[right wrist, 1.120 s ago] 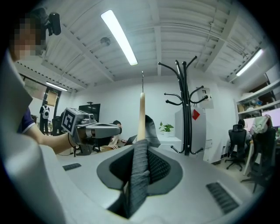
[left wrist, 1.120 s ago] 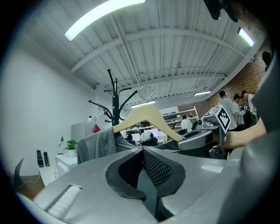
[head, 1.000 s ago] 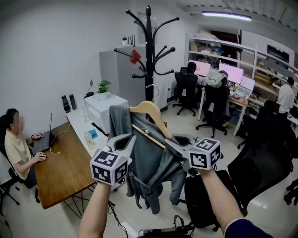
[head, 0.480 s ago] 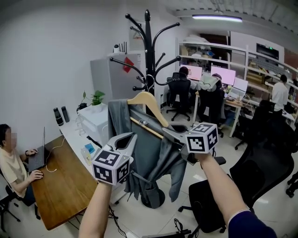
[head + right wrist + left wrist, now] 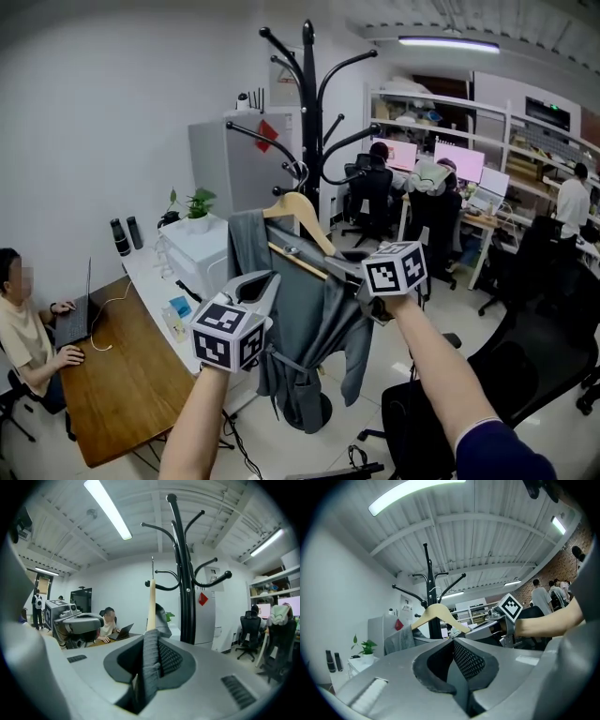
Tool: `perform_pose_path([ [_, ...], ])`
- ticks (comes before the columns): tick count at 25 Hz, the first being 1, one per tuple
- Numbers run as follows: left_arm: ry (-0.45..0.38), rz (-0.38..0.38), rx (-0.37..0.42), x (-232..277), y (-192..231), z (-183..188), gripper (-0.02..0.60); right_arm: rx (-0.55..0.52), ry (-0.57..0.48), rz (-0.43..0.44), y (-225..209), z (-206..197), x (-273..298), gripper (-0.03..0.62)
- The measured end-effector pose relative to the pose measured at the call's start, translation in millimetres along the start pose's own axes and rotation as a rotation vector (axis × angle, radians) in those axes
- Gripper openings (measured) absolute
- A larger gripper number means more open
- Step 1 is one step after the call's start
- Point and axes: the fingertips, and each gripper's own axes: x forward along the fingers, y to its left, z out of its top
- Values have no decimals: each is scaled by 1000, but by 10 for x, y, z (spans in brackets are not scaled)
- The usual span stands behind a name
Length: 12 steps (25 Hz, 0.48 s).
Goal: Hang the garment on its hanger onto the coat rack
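A grey garment (image 5: 300, 319) hangs on a wooden hanger (image 5: 298, 208), held up between both grippers just in front of the black coat rack (image 5: 309, 122). My left gripper (image 5: 265, 286) grips the garment's left edge; in its own view the jaws (image 5: 452, 641) are closed with thin grey cloth between them. My right gripper (image 5: 345, 272) is shut on the cloth over the hanger's right arm. In the right gripper view, ribbed grey fabric (image 5: 150, 667) sits between the pads. Beyond it the hanger (image 5: 151, 604) stands edge-on beside the rack's pole (image 5: 183, 583). The hanger's metal hook (image 5: 298, 173) is close to the rack's lower arms.
A person (image 5: 23, 314) works at a laptop on a wooden desk (image 5: 131, 375) at the left. A white cabinet with a plant (image 5: 199, 234) and a fridge (image 5: 246, 169) stand behind the rack. Black office chairs (image 5: 525, 347) and seated people (image 5: 377, 178) fill the right side.
Both grippers have carried the garment and hanger forward and slightly up, towards the coat rack. The hanger's hook now sits next to the rack's pole.
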Motion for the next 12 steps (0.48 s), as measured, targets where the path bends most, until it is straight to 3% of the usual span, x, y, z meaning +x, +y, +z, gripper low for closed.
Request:
perform_pose_path([
  [12,32,7,-27,311,50,-242,-14,42,39,-2,-331,-172,310,77],
])
